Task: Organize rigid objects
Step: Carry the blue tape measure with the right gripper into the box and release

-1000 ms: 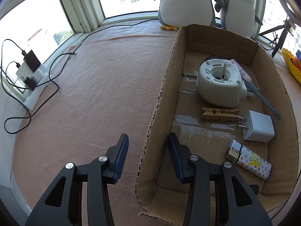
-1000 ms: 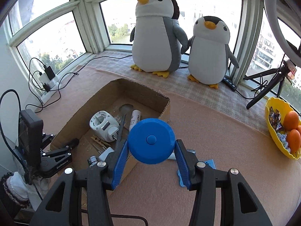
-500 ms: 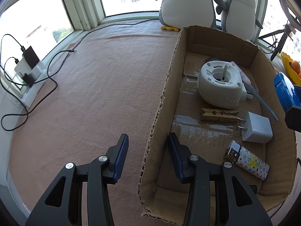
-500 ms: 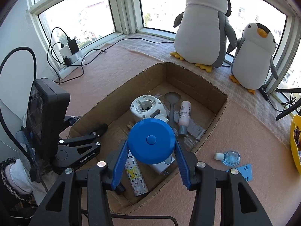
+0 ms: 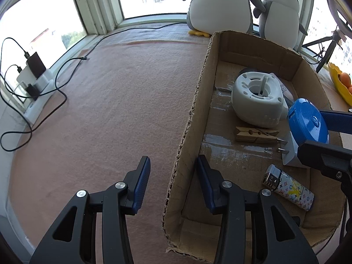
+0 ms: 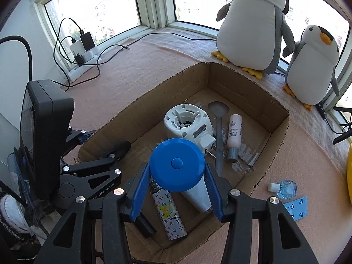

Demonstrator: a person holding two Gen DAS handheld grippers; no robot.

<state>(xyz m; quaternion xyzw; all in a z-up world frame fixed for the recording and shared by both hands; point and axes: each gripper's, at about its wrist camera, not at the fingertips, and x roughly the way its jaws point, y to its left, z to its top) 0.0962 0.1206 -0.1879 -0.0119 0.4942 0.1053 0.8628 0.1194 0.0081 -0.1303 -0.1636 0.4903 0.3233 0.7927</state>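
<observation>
While the right gripper (image 6: 177, 181) clenches a round blue tape measure (image 6: 177, 164) between its blue pads, it holds that disc above the open cardboard box (image 6: 272, 121), over the near end of the box's floor. Inside the box lie a white round plastic base (image 6: 187, 122), a grey spoon (image 6: 219, 132), a small pink bottle (image 6: 234, 132), a wooden clothespin (image 5: 256, 134), a white plug adapter (image 5: 290, 154) and a patterned lighter (image 6: 169, 211). The left gripper (image 5: 173, 184) straddles the box's left wall near its front corner, one finger outside on the pink mat (image 5: 110, 110) and the other inside; its jaws are at their narrowest and appear closed on that wall, though contact of the pads with the cardboard is not clear. A small clear bottle (image 6: 285, 189) and a blue card (image 6: 296, 208) lie on the mat outside the box, and two plush penguins (image 6: 253, 26) stand by the window behind it.
</observation>
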